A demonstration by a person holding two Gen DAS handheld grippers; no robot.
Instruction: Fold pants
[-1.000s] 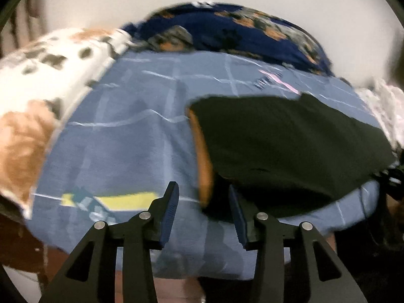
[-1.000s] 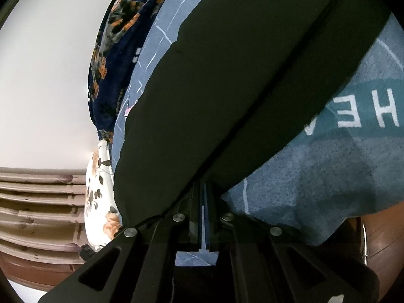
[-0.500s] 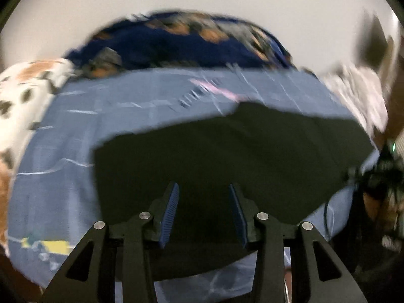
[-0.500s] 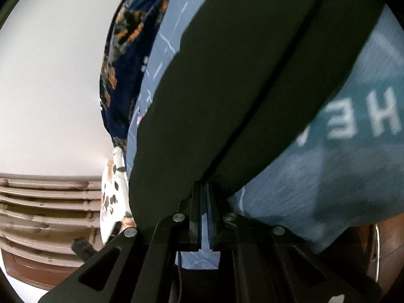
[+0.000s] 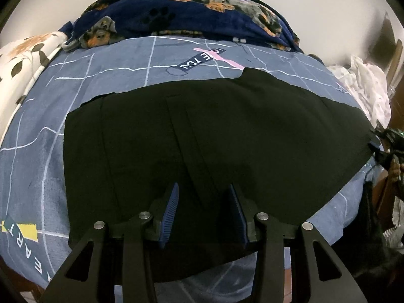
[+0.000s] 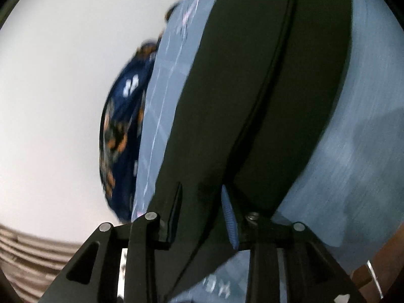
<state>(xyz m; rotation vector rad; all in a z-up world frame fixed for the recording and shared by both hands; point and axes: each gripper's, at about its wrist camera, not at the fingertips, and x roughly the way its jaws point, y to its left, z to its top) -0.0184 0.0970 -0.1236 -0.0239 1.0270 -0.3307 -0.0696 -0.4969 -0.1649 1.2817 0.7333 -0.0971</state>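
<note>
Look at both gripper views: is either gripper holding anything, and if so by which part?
Nothing is held. The left gripper is open above the black pants. The right gripper is opening, with the pants' edge between its jaws.

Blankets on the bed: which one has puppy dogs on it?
The dark navy blanket bunched at the far edge by the wall. It shows dogs and paw prints. The white one has brown leaves; the blue-grey cover has lines and words.

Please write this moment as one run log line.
pants: flat on bed sheet | left gripper: open over pants | right gripper: opening
</note>
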